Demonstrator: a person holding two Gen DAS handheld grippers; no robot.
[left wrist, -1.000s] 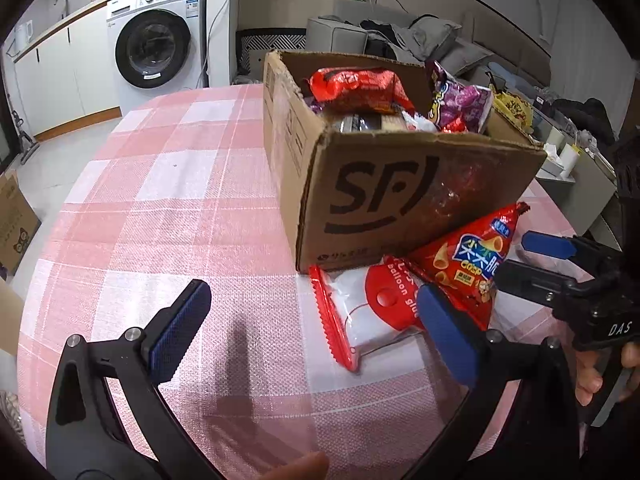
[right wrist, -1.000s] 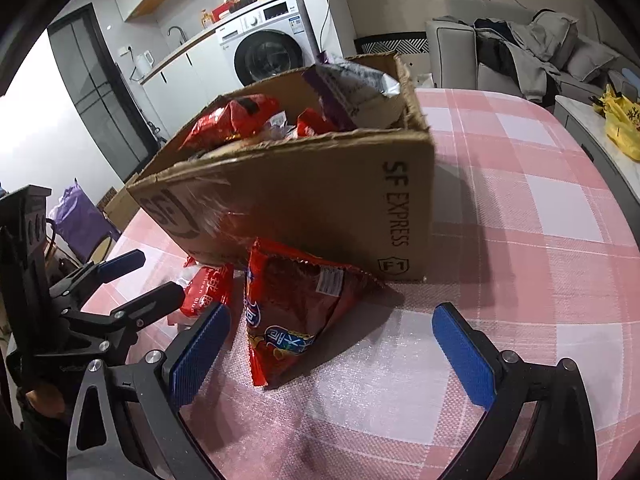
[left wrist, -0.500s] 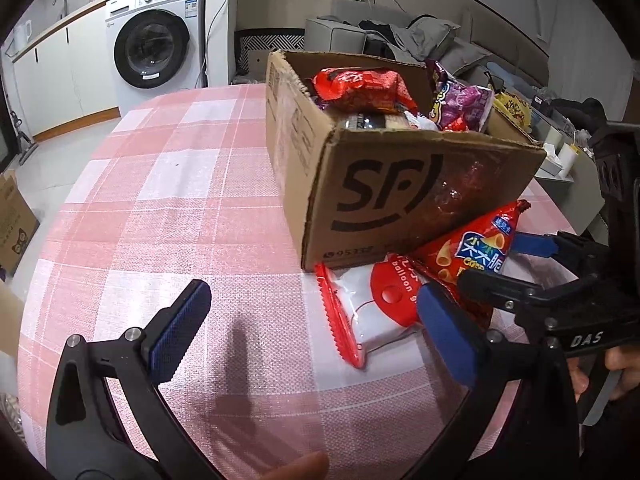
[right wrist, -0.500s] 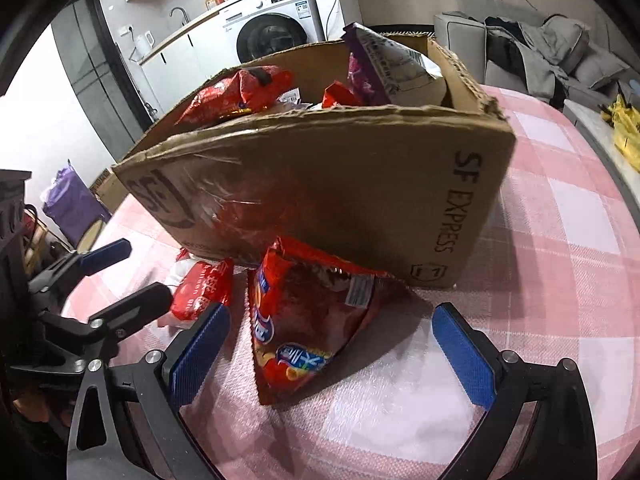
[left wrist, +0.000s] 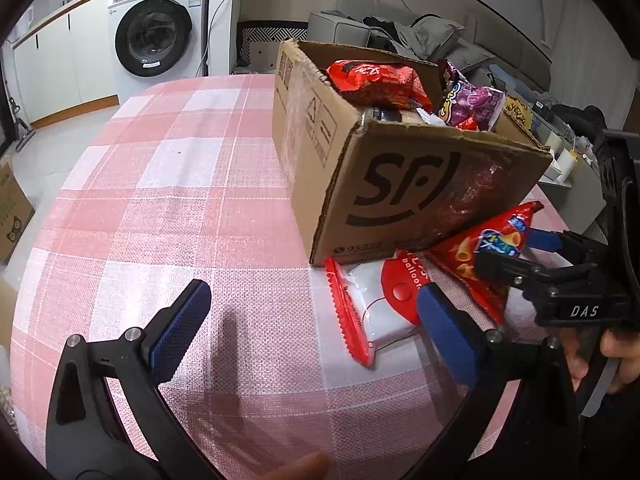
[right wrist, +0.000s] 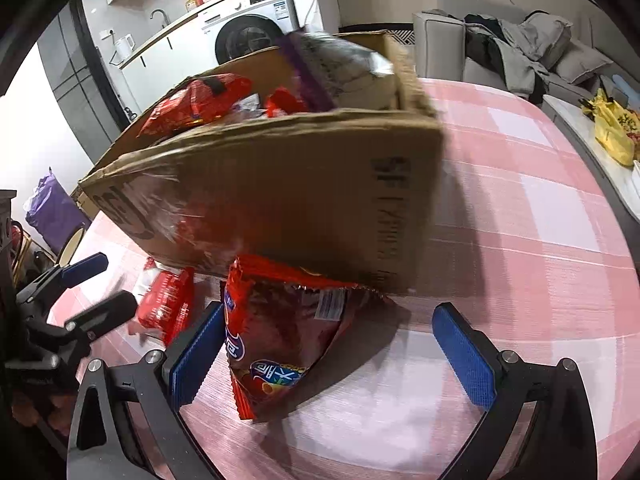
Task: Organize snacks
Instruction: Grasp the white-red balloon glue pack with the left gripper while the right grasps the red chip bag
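A cardboard SF box (left wrist: 400, 184) holding several snack bags stands on the pink checked table; it also shows in the right wrist view (right wrist: 304, 200). A red cone-snack bag (right wrist: 280, 340) leans against its front, also in the left wrist view (left wrist: 492, 248). A red and white balloon packet (left wrist: 372, 308) lies beside it, also in the right wrist view (right wrist: 164, 304). My right gripper (right wrist: 332, 352) is open, its jaws on either side of the red bag. My left gripper (left wrist: 312, 328) is open and empty, just left of the balloon packet.
The table's tablecloth (left wrist: 160, 208) stretches left of the box. A washing machine (left wrist: 160, 28) and cabinets stand behind. A sofa with clothes (right wrist: 512, 48) is at the back right. A yellow bag (right wrist: 612, 128) lies on a side table.
My right gripper has moved forward, so the red cone-snack bag now lies between its jaws. My left gripper has edged slightly closer to the balloon packet.
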